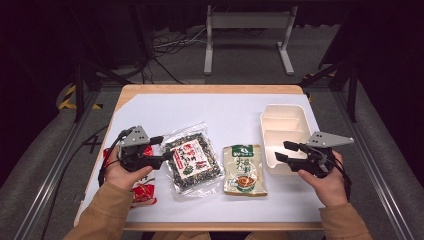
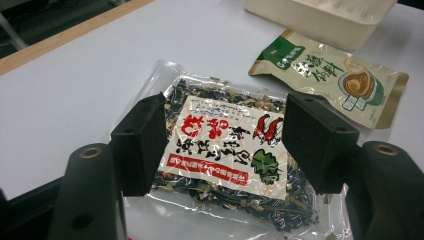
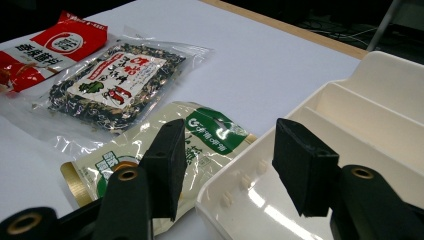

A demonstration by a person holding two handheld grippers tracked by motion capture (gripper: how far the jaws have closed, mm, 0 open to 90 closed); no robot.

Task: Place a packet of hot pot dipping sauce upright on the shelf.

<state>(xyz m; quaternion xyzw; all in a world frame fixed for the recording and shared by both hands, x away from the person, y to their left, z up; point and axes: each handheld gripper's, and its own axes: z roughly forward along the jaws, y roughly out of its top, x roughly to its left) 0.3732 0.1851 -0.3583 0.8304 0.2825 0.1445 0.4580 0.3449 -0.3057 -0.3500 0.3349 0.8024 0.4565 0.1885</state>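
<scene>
The left gripper [image 1: 159,149] sits low at the near left of the table [image 1: 230,112], held in a hand [image 1: 125,172] whose tan sleeve comes in from the bottom edge. It points level toward the middle of the table, with its grey plate on top. Its jaws stand apart with nothing gripped between them. Just ahead of them and a little below, the clear bag of dark dried seaweed [image 2: 227,155] lies flat. Under that hand lies a red packet [image 1: 144,192].

The right gripper [image 1: 286,151] is held at much the same height by the other hand [image 1: 324,180], and points inward toward the left one. Its jaws are also parted and empty, and they hover over the near left corner of the cream divided tray [image 3: 350,125]. One jaw is above the tray's rim, and the other is above the green and cream pouch [image 3: 175,155], which lies just beside the tray.

Beyond the pouch from this gripper lie the seaweed bag and then the red packet. The far half of the table is bare white.
</scene>
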